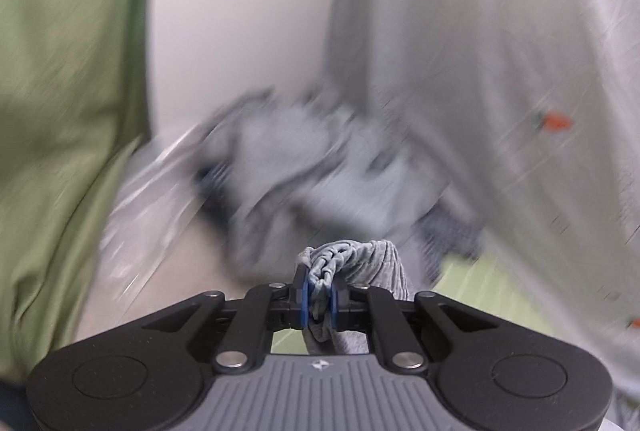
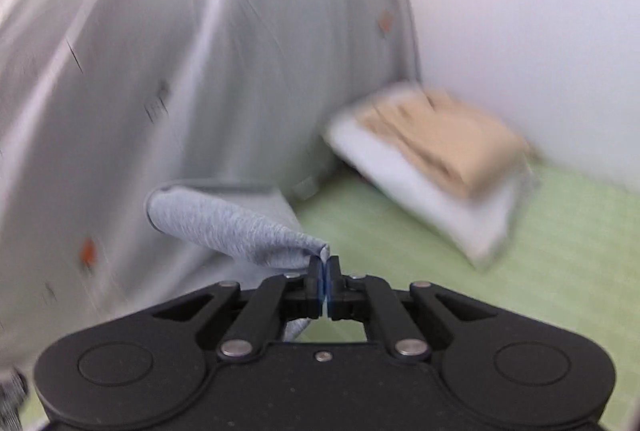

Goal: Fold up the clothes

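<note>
Left gripper (image 1: 319,293): clenched on a bunched, crumpled wad of grey knit cloth (image 1: 348,255), which bulges up past the blue pads and trails down behind the jaws.

Right gripper (image 2: 325,277): pinched nearly flat on a thin edge of a grey heathered garment (image 2: 232,223); the fabric stretches away from the jaws to the left as a taut, tapering fold and ends in a rounded hem. Whether this is the same piece the left gripper holds cannot be told.

Grey clothes heap (image 1: 320,159): blurred pile of grey and darker pieces, lying beyond the left gripper, in the middle of its view.

Pale sheet (image 1: 480,71): large light grey cloth with small orange and dark printed motifs, filling the right of the left view and the left of the right view, rising behind the held fabric.

Green cloth (image 1: 60,111): large olive-green expanse along the far left of the left view.

Green surface (image 2: 440,271): pale green bedding or mat beneath the right gripper.

Folded stack (image 2: 452,147): tan fabric folded on top of a white folded piece, resting on the green surface, far right, against a white wall (image 2: 520,31).

Both views are motion-blurred.
</note>
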{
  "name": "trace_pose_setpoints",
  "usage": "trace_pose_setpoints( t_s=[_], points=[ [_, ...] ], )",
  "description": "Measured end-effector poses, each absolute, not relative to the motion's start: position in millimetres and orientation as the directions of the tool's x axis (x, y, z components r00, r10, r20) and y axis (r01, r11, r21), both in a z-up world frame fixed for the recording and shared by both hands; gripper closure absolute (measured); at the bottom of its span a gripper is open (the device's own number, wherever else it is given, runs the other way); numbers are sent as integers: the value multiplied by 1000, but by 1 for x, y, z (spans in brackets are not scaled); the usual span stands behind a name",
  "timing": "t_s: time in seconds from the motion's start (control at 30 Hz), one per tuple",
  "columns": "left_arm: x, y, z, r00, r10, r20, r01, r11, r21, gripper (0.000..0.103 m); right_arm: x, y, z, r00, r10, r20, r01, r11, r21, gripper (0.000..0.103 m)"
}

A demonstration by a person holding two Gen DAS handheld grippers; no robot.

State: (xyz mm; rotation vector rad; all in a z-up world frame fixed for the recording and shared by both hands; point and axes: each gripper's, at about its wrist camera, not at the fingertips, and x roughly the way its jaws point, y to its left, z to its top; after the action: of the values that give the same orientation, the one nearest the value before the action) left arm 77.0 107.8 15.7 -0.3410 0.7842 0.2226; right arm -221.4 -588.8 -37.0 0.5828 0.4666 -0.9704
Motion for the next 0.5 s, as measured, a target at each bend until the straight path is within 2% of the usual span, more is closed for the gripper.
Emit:
trace_pose_setpoints(
  t_s=[0.03,0.07,0.1,0.13,0.17,0.27,0.3,0.4,0.5],
  points=[
    [70,112,4,656,85,-750,-340,920,-192,83,-231,-584,-56,457,-596,-660,877,425,223,91],
    [64,114,-7,620,103,-777,-354,921,-161,82,-240,-579,-74,423,-564,-709,888,416,198,84],
    [58,116,-15,592,118,-797,-361,923,-131,83,-250,-574,-92,388,-531,-753,896,409,173,72],
    [52,117,-21,569,132,-812,-366,924,-106,80,-256,-566,-103,380,-511,-771,894,416,165,65],
    [46,118,-25,555,134,-821,-366,926,-97,73,-262,-558,-112,373,-491,-787,892,424,158,62],
    [30,117,-26,564,99,-820,-347,929,-127,55,-267,-543,-114,387,-489,-782,872,470,138,44],
    [28,113,-25,570,91,-817,-337,932,-131,53,-267,-540,-113,394,-490,-778,862,490,128,38],
    [26,89,-18,586,77,-806,-291,949,-121,51,-259,-532,-114,414,-491,-767,818,571,77,29],
    [23,49,-11,610,52,-791,-236,964,-119,49,-239,-532,-120,437,-484,-758,730,684,-16,29]
  ],
)
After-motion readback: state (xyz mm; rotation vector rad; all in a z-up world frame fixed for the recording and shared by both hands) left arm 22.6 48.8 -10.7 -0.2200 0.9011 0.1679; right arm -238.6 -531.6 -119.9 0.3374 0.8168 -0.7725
